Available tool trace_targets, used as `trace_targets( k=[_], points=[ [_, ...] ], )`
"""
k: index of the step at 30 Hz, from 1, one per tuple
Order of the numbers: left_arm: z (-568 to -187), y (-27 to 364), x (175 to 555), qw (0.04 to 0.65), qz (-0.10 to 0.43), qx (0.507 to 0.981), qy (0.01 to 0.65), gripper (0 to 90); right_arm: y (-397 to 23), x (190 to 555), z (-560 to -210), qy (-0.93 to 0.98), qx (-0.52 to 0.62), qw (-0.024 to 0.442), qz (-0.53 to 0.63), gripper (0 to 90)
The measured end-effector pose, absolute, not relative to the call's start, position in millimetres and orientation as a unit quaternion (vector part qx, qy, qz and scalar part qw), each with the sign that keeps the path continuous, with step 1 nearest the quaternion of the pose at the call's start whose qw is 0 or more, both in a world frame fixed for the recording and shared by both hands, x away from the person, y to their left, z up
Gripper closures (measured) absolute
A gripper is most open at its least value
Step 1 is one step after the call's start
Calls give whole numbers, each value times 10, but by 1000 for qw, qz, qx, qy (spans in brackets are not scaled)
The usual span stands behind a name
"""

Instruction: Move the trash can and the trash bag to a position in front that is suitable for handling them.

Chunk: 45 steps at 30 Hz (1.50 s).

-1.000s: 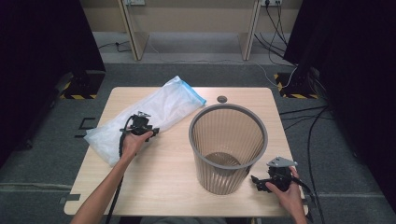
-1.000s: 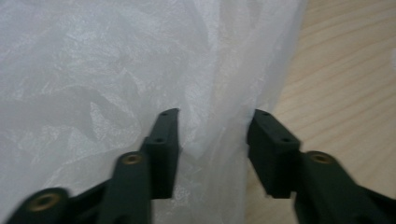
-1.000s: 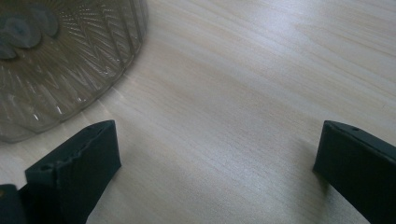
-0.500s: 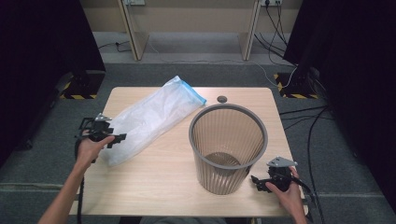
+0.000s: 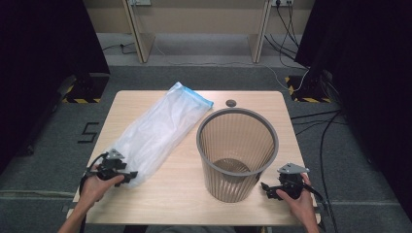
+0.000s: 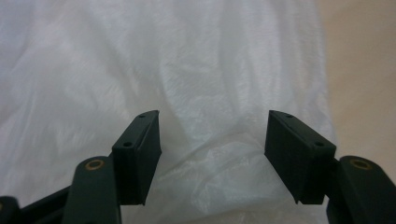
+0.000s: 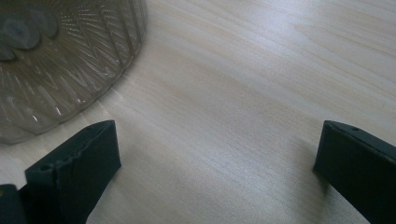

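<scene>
Left gripper [image 5: 127, 175] open-jawed, just widened, at the plastic bag's [image 5: 155, 131] near end. Long axis toward 1 o'clock. Right gripper [image 5: 266, 189] open, by wastebasket [image 5: 237, 153].

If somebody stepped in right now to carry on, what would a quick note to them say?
Left hand-held gripper: open, jaws just widened, at the near end of the plastic bag, bag film between the jaws but not pinched.
Right hand-held gripper: open, holding nothing, on the table beside the base of the wastebasket.
Bag lies flat, left of the basket.
Done: nothing visible; the basket has no liner.
Left, probably: grip the bag, open it, fit it in the basket.
</scene>
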<state>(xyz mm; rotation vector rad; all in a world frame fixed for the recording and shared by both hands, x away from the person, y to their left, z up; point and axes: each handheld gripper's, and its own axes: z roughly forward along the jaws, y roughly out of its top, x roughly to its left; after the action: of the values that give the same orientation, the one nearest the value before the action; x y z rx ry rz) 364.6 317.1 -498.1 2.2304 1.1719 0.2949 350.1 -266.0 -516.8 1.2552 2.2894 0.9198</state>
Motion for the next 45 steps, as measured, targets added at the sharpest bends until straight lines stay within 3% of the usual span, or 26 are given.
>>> trace_targets(
  k=[5, 12, 13, 17, 23, 25, 27, 28, 29, 32, 37, 45],
  points=[
    [-4739, 3077, 3650, 326, 139, 834, 423, 297, -2661, 3501, -5167, 813, 445, 185, 326, 2],
    [-4509, 3224, 4441, 343, 198, 794, 460, 225, -2658, 3500, -5168, 813, 445, 185, 327, 2],
    [-4532, 3232, 4681, 327, 190, 798, 469, 211, -2659, 3499, -5167, 813, 445, 184, 326, 3],
    [-4706, 3237, 5060, 329, 157, 804, 469, 167, -2657, 3500, -5169, 813, 445, 185, 327, 2],
    [-4966, 3195, 5272, 304, 156, 814, 471, 167, -2658, 3500, -5169, 813, 445, 185, 327, 2],
    [-5055, 3184, 5292, 304, 148, 815, 471, 338, -2658, 3500, -5169, 813, 445, 185, 327, 2],
    [-5050, 3178, 5262, 301, 159, 814, 470, 411, -2658, 3500, -5168, 813, 445, 184, 327, 2],
    [-5050, 3178, 5262, 301, 159, 814, 470, 517, -2658, 3500, -5168, 813, 445, 184, 327, 2],
    [-5039, 3184, 5244, 303, 156, 817, 464, 517, -2658, 3499, -5168, 813, 445, 184, 327, 2],
    [-5034, 3244, 5170, 296, 181, 807, 478, 745, -2658, 3500, -5168, 813, 445, 184, 327, 2],
    [-5043, 3453, 5112, 298, 183, 765, 541, 817, -2657, 3500, -5169, 813, 445, 185, 327, 3],
    [-5015, 3837, 5083, 303, 196, 707, 608, 843, -2658, 3500, -5169, 813, 445, 185, 327, 2]
  ],
)
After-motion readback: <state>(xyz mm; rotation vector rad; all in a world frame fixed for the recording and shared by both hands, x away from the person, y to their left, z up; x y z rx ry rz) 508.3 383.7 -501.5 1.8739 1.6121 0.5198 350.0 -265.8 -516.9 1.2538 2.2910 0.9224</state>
